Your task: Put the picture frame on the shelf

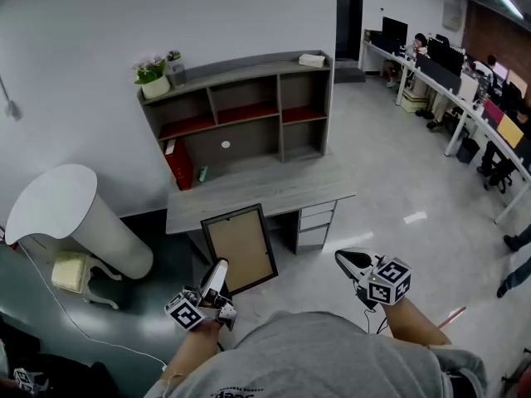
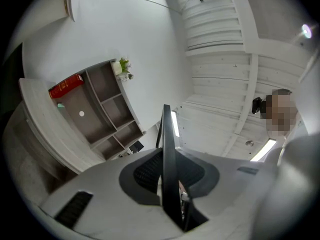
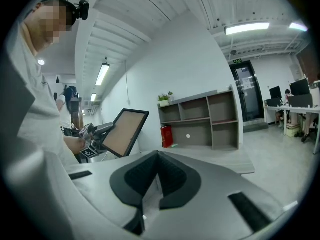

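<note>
left gripper fingers pinching black-rimmed rectangular picture frame (brown backing), right gripper fingers together, empty

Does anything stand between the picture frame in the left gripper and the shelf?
Nothing visible does. The black picture frame with brown board, clamped in the left gripper, has only open air and the grey desk top before the grey shelf unit. A red box occupies one lower compartment.
</note>
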A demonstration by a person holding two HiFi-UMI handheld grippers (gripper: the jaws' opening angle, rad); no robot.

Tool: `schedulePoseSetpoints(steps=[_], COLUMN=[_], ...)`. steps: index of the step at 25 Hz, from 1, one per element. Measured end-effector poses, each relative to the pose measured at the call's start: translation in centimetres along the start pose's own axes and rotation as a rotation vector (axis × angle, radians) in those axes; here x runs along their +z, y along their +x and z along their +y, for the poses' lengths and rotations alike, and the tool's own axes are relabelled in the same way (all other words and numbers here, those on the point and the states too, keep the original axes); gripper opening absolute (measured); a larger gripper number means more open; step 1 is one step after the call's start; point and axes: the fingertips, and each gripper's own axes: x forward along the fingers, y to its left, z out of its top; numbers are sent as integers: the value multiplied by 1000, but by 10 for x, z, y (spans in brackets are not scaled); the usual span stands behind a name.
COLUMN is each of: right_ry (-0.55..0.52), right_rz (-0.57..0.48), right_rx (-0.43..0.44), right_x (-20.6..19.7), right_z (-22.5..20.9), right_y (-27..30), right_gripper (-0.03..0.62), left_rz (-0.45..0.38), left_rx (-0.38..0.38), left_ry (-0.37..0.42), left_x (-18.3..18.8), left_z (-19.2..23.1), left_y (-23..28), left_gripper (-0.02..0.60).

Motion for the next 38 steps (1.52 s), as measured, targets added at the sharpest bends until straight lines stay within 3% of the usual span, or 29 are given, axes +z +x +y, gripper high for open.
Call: schedulePoseSetpoints(steps=[11, 22, 31, 38], right_ry=[-16, -3, -5, -17], right_rz=[48, 64, 56, 67], right_rx=[1, 48, 164, 289], right_x=[28, 32, 47, 68], right_z=[2, -28, -95, -196], right_y=[103, 163, 229, 291], right_gripper=[18, 18, 18, 18], left_rz=[-30, -55, -93, -173], left_rx=[2, 53, 114, 177], left_ry=[-38, -33, 17, 40], left_x=[72, 96, 103, 93], left_z=[75, 118, 151, 203], left_y=[-6, 7, 54, 140], left_gripper=[89, 89, 89, 89])
